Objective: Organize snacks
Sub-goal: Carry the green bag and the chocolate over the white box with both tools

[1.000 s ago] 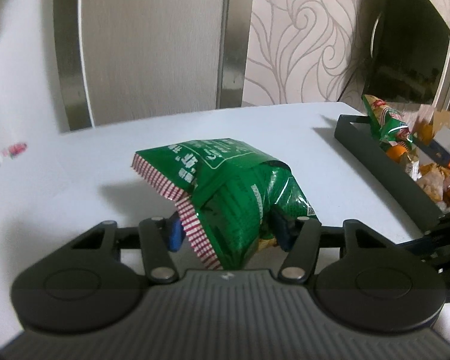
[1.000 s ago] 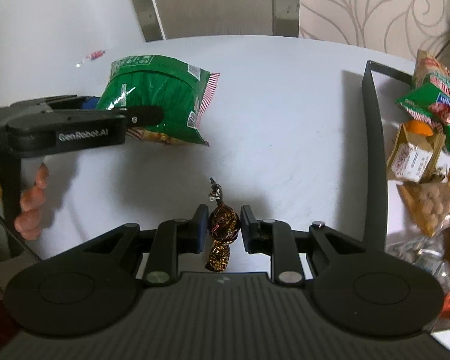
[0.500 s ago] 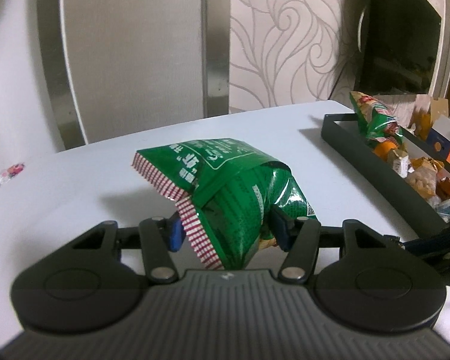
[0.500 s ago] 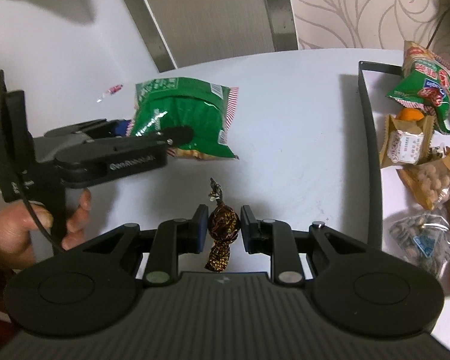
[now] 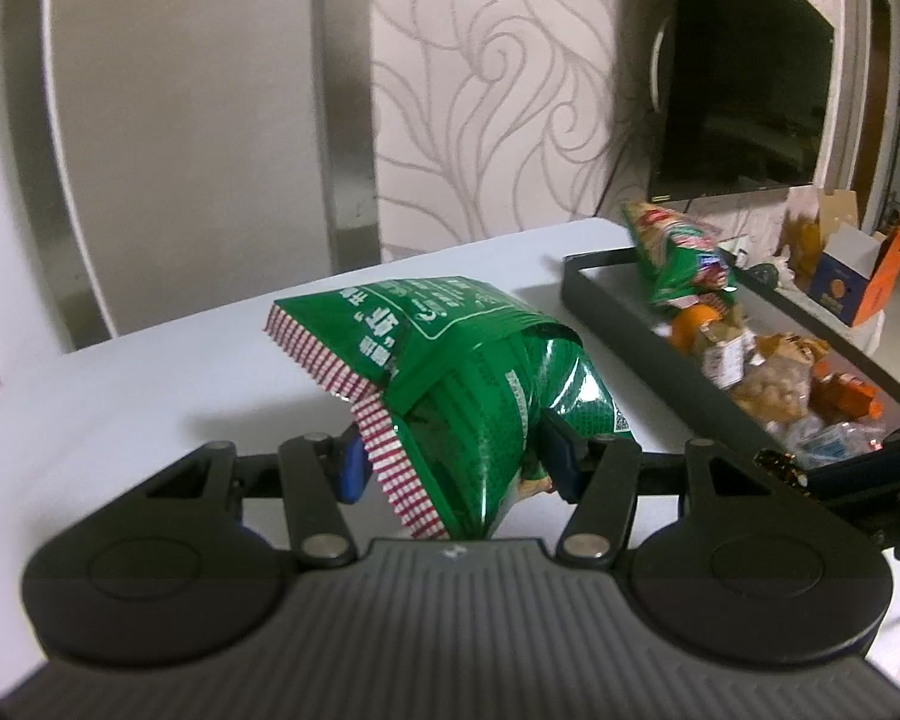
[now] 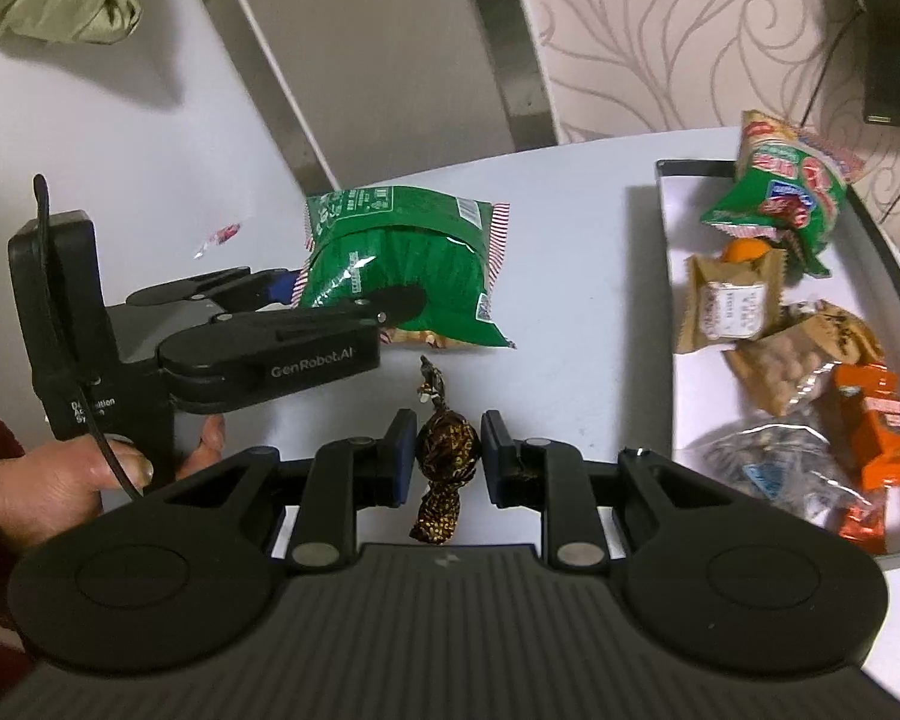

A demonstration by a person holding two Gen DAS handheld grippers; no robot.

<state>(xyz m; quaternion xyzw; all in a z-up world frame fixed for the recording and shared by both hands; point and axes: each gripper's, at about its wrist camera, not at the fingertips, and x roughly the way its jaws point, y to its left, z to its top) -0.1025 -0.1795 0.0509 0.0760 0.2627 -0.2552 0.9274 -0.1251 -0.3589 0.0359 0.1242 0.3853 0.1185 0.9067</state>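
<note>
Wrapped candy [image 6: 447,450] upright between jaws; green bag [image 5: 468,384] crosswise.

The left wrist view is taken close behind the left gripper [image 5: 450,462], tilted down across the bench [image 5: 150,384] toward its far edge; the right wrist view is taken behind the right gripper [image 6: 447,456], angled more steeply down; the green bag [image 5: 450,372] and tray [image 6: 669,312] are shared.

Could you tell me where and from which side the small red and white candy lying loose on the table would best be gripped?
Probably across the middle of the candy, coming from straight above: it lies flat on the white table with bare surface all round, and its thin twisted ends would likely slip.
</note>
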